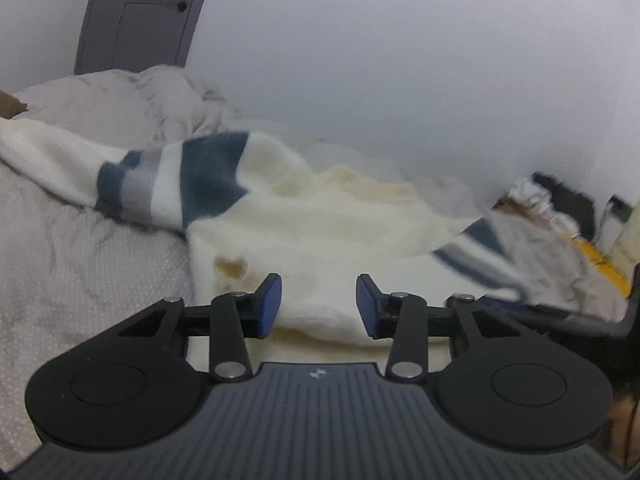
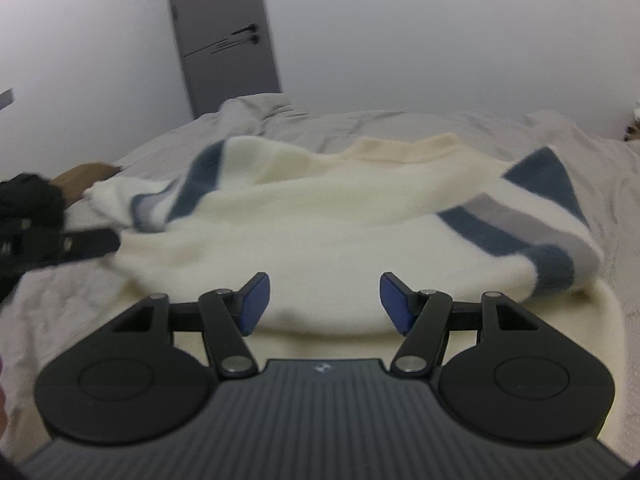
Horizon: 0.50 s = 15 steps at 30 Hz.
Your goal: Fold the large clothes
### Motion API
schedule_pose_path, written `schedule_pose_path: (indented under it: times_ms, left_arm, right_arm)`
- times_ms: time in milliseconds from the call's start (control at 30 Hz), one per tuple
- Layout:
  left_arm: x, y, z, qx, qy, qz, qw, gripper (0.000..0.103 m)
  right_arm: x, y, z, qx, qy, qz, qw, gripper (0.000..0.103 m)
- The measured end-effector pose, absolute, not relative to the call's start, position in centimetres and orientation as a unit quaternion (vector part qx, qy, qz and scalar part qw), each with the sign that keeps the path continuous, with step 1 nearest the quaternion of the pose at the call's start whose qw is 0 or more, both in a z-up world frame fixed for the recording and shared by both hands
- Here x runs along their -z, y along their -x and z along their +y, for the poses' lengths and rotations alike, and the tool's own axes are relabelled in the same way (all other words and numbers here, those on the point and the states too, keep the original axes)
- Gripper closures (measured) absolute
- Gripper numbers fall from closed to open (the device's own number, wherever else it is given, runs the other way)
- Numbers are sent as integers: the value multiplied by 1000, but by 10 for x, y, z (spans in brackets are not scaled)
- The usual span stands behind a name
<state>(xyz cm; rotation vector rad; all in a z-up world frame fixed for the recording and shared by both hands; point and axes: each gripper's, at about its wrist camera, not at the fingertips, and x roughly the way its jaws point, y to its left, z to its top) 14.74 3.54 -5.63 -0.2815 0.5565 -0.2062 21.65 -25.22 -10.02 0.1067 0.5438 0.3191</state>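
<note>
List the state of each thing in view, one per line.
Sweater: lying on the bed, bottom folded up, sleeves spread out.
Left gripper: open, holding nothing.
Right gripper: open, holding nothing.
Door: closed.
Bedcover: wrinkled.

Each tool [image 1: 319, 306] [image 2: 325, 304] has black linkage arms, silver pivot screws, blue pads and a ribbed grey body.

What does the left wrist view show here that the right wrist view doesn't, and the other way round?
Only the left wrist view shows the cluttered pile at the far right by the wall and a brownish stain on the sweater. Only the right wrist view shows the beige collar clearly and the left gripper reaching in beside a sleeve. Both show the cream sweater with blue and grey striped sleeves spread on the bed, the grey door, and open, empty jaws.
</note>
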Motion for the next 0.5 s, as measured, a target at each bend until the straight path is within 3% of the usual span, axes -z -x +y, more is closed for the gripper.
schedule_pose_path:
  times_ms: [167, 500]
  left_arm:
    - [83, -168, 28, 81, 120, 314, 938, 60]
    - [87, -167, 49, 62, 169, 321, 930, 58]
  right_arm:
    - [125, -243, -262, -133, -93, 286, 944, 47]
    - [146, -249, -260, -122, -109, 304, 939, 47]
